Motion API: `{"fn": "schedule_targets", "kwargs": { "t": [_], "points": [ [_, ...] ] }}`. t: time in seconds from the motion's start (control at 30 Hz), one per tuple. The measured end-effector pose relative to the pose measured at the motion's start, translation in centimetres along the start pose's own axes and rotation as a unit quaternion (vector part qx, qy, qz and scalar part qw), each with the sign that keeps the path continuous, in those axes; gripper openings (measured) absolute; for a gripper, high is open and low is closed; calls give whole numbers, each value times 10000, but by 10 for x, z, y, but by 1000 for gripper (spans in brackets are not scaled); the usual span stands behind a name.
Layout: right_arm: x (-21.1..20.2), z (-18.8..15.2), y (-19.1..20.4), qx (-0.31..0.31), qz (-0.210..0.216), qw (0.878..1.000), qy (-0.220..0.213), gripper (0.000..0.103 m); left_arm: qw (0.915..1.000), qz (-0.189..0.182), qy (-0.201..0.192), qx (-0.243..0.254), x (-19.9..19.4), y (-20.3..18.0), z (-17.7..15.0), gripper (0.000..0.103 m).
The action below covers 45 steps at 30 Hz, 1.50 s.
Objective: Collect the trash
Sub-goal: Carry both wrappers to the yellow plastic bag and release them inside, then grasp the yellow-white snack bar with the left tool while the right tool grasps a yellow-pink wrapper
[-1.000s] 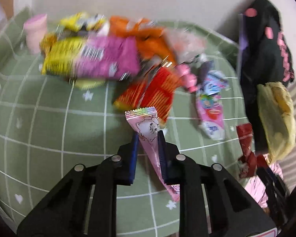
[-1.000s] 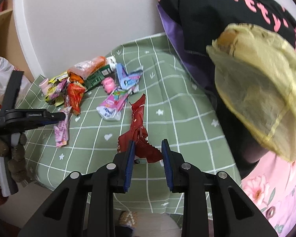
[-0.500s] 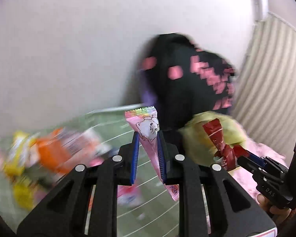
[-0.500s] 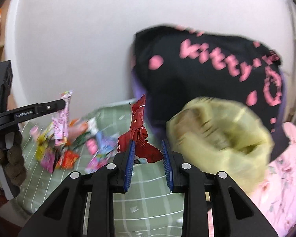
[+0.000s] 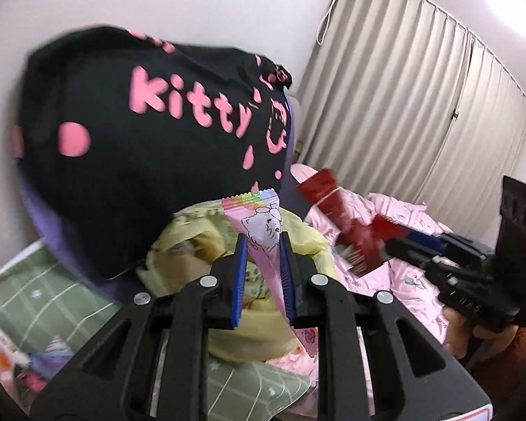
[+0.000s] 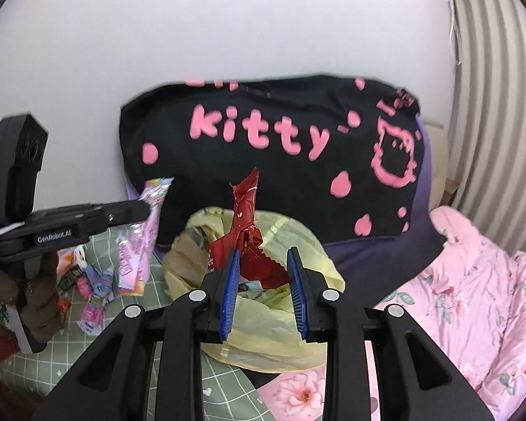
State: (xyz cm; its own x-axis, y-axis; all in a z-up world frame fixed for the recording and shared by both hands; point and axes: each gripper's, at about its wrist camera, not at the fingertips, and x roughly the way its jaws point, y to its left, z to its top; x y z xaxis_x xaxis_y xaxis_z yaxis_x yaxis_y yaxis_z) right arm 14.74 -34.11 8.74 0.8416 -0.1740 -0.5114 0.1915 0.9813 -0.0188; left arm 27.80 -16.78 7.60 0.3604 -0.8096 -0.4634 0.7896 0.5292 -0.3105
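Carrying: both tools hold wrappers above the yellow bag (image 6: pixel 263 315)
Left tool (image 5: pixel 263 273): clamped on the pink wrapper (image 5: pixel 263 228), just above the bag's mouth
Right tool (image 6: pixel 263 273): jaws look slightly apart, yet the red wrapper (image 6: pixel 245 231) sits between them over the bag; grip uncertain
Handling: light, thin, crinkly film; slippery, so pinch mid-body
Bag: soft, floppy rim, likely to sag
Left behind: more wrappers (image 6: pixel 94 287) on the bench (image 6: pixel 129 351), left of the bag
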Motion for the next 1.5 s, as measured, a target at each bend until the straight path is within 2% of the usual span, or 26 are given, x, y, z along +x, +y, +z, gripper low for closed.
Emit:
{"fn": "schedule_targets", "kwargs": {
  "t": [0.13, 0.23, 0.37, 0.47, 0.63, 0.8, 0.93, 1.0, 1.07, 1.1, 1.17, 1.27, 1.37, 1.5],
  "points": [
    [52, -5, -19, -126, 273, 9987, 417, 26, 9994, 153, 260, 172, 46, -3, 4, 17],
    [94, -9, -31, -200, 484, 9953, 813, 26, 9969, 334, 700, 152, 88, 4, 5, 17],
    [131, -4, -45, -389, 292, 9950, 876, 26, 9883, 845, 1224, 354, 131, 15, -5, 17],
    [149, 3, -53, -447, 410, 9944, 861, 26, 9851, 917, 1444, 191, 141, 25, -17, 17],
    [168, 0, -46, -669, 639, 9908, 991, 26, 9808, 1110, 1582, 277, 137, 30, -34, 17],
    [162, -11, -29, -868, 696, 9881, 1059, 26, 9814, 1097, 1562, 224, 132, 41, -33, 17],
    [156, -14, -33, -427, 704, 9897, 1172, 27, 9854, 757, 1523, 7, 126, 47, -30, 18],
    [154, -16, -36, -175, 750, 9895, 1222, 27, 9874, 515, 1488, -175, 122, 49, -30, 22],
    [153, -17, -36, -59, 682, 9901, 1224, 32, 9886, 248, 1446, -326, 113, 50, -31, 38],
    [150, -18, -35, -38, 650, 9909, 1176, 39, 9892, 165, 1412, -360, 113, 49, -29, 41],
    [146, -19, -32, -39, 585, 9923, 1089, 44, 9909, 105, 1311, -298, 103, 44, -28, 43],
    [139, -19, -27, -38, 454, 9935, 1042, 45, 9926, 126, 1168, -297, 90, 40, -25, 45],
    [126, -15, -21, 66, 393, 9956, 850, 46, 9948, 275, 851, -484, 59, 47, -28, 46],
    [112, -7, -1, 72, 401, 9976, 568, 47, 9931, 941, 332, -619, 10, 64, -38, 48]
  ]
}}
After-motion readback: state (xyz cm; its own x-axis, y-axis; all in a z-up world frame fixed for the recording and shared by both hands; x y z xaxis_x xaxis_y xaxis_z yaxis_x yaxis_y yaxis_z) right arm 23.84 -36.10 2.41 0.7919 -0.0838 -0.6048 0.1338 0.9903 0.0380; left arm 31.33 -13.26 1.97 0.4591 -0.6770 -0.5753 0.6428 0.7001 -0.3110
